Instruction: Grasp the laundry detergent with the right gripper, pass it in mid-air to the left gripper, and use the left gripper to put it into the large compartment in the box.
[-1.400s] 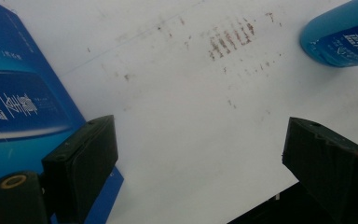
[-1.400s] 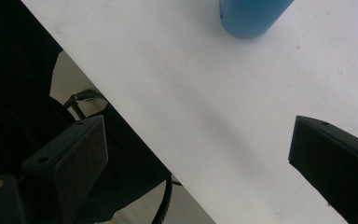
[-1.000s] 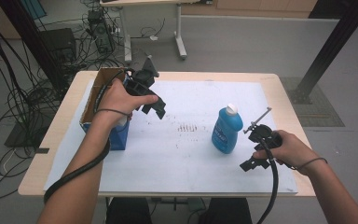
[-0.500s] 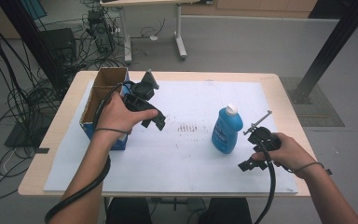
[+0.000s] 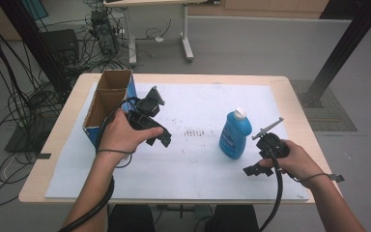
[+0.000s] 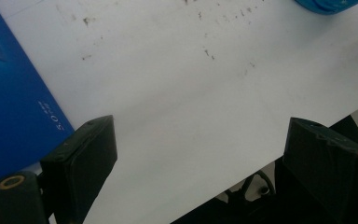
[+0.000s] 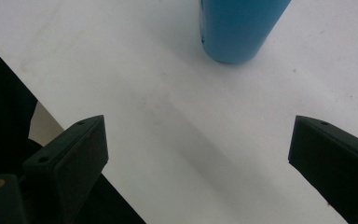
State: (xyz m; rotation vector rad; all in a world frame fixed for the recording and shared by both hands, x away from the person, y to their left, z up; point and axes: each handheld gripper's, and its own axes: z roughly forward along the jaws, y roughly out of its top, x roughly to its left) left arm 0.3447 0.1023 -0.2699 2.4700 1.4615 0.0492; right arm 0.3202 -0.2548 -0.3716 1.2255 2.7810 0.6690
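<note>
Blue bottle with white cap stands upright on the white sheet covering the worktop, right of centre. Open cardboard box with blue sides at far left, well apart from it.

Right claw hangs near the bottle, just to its right and slightly nearer me. Jaws spread wide, nothing between them; in the right gripper view the bottle's base sits ahead of the gap, not yet inside it.

Left claw hovers beside the box, released too; in the left gripper view only bare sheet lies between its fingers.

Handling, my guess: rigid plastic, smooth and likely slippery, with liquid inside, so moderate weight sitting low. Tall, narrow footprint, so a sideways nudge could tip it. I'd grip across the body at mid-height, below the shoulder, square to the flat faces. I'd avoid the cap, which may turn or pop.
</note>
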